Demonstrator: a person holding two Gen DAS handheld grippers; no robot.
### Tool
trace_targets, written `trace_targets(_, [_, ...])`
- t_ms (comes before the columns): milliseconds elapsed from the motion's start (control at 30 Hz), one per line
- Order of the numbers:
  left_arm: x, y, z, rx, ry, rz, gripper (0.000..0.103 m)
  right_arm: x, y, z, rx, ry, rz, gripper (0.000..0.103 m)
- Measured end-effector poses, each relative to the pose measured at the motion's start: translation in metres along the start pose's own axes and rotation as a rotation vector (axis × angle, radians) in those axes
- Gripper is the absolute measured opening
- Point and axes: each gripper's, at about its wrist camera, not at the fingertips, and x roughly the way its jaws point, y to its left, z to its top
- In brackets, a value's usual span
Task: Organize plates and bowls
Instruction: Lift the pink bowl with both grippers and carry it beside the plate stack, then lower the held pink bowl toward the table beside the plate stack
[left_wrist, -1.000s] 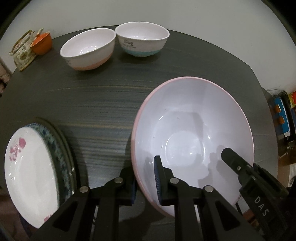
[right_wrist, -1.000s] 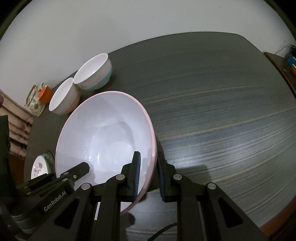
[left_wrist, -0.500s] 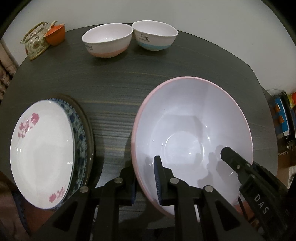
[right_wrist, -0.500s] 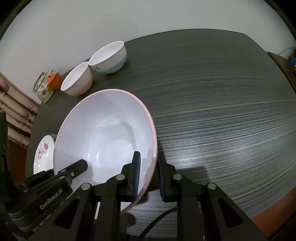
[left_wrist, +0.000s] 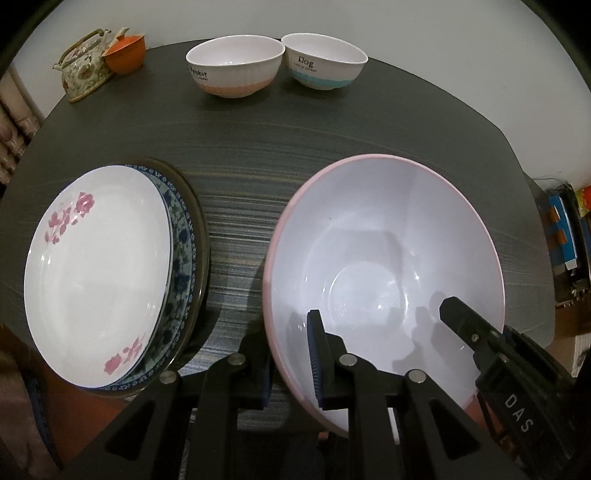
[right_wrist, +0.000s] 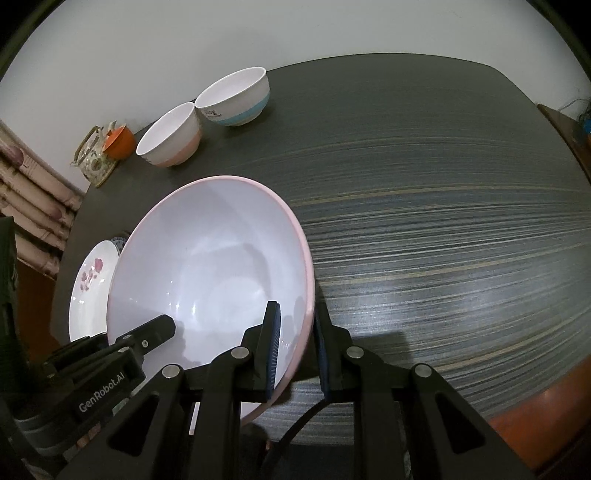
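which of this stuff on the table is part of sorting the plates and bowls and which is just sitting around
Part of the job:
large pink-rimmed bowl
peach-banded bowl
blue-banded bowl
stack of plates

Just lying about:
floral teapot
orange cup

"Dog" in dark letters | on the blue-banded bowl (left_wrist: 325, 61) | its neighbour, the pink-banded bowl (left_wrist: 234, 66), carries dark print too small to read | "DAS" on the right tongs (left_wrist: 519, 408) | "GenRobot.AI" on the left tongs (right_wrist: 101, 387)
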Motion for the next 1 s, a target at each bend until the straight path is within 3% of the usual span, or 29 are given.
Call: trace_targets(1000, [0.012, 0.001, -0.012, 0.078, -0.013, 0.009, 0.017, -0.001, 0.009, -0.016, -0.020, -0.013, -0.015, 0.019])
